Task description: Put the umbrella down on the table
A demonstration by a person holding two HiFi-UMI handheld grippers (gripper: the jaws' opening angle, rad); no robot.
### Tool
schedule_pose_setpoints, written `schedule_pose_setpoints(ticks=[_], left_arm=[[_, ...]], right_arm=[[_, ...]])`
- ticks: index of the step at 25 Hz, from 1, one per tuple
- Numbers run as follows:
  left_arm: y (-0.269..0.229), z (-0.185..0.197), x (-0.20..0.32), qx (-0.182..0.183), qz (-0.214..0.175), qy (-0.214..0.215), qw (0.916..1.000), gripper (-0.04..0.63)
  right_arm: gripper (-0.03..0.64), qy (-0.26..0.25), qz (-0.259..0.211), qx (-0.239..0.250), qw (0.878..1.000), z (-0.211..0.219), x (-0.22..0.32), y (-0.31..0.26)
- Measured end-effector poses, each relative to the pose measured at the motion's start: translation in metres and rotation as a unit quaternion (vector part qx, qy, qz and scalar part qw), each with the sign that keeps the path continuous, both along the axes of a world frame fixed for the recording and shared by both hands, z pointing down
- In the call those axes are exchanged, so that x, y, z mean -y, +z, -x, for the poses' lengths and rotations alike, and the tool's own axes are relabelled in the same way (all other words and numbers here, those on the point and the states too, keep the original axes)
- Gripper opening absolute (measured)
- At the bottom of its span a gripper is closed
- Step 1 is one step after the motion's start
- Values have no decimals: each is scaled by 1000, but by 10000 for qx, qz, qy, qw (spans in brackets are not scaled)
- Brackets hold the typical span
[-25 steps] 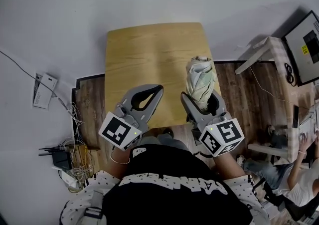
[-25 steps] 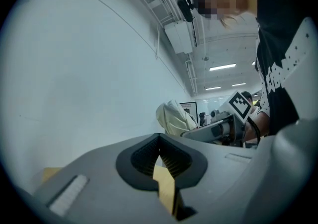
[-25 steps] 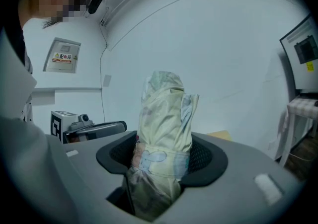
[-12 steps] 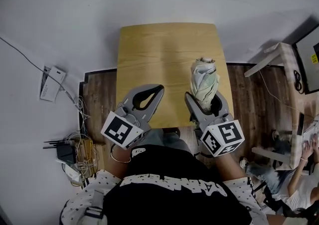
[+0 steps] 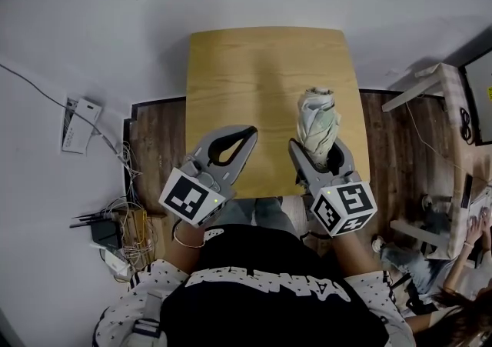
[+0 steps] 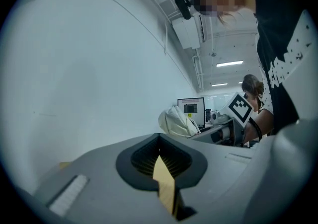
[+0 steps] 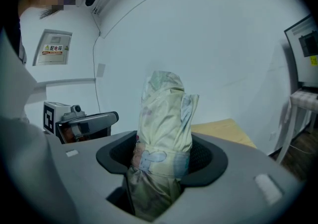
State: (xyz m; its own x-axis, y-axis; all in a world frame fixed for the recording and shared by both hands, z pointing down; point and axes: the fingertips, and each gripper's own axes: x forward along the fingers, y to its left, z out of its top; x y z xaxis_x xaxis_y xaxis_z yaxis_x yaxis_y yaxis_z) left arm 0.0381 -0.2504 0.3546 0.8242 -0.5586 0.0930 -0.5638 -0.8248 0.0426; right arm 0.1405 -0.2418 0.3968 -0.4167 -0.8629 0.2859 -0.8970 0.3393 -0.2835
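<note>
A folded pale green and cream umbrella (image 5: 317,118) stands upright between the jaws of my right gripper (image 5: 317,145), which is shut on its lower part, above the near right part of the light wooden table (image 5: 261,68). In the right gripper view the umbrella (image 7: 164,128) fills the gap between the jaws, and its lower end is hidden. My left gripper (image 5: 247,135) hangs over the table's near left edge with its tips together and nothing in it. The left gripper view shows the umbrella (image 6: 176,121) off to the right.
White walls stand behind and to the left of the table. A tangle of cables and a router (image 5: 104,231) lies on the floor at the left. A white desk (image 5: 430,84) and a seated person (image 5: 461,315) are at the right. A monitor (image 6: 191,106) is beyond.
Both grippers have moved a little forward and down over the table's near edge, side by side. The umbrella stays upright in the right gripper. The left gripper stays shut and empty.
</note>
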Motion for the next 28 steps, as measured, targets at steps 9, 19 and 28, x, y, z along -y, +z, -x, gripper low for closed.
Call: schedule_pose_setpoints(ticks=[9, 19, 28], left_arm=[[16, 10, 19, 110, 282, -23, 9995, -9], [28, 12, 22, 182, 434, -26, 9989, -9], [34, 12, 21, 183, 522, -102, 9984, -9]], right_arm=[[296, 67, 302, -114, 9995, 8, 20, 26], [296, 18, 636, -316, 9975, 10, 35, 60], [296, -34, 866, -477, 9951, 7, 36, 84]])
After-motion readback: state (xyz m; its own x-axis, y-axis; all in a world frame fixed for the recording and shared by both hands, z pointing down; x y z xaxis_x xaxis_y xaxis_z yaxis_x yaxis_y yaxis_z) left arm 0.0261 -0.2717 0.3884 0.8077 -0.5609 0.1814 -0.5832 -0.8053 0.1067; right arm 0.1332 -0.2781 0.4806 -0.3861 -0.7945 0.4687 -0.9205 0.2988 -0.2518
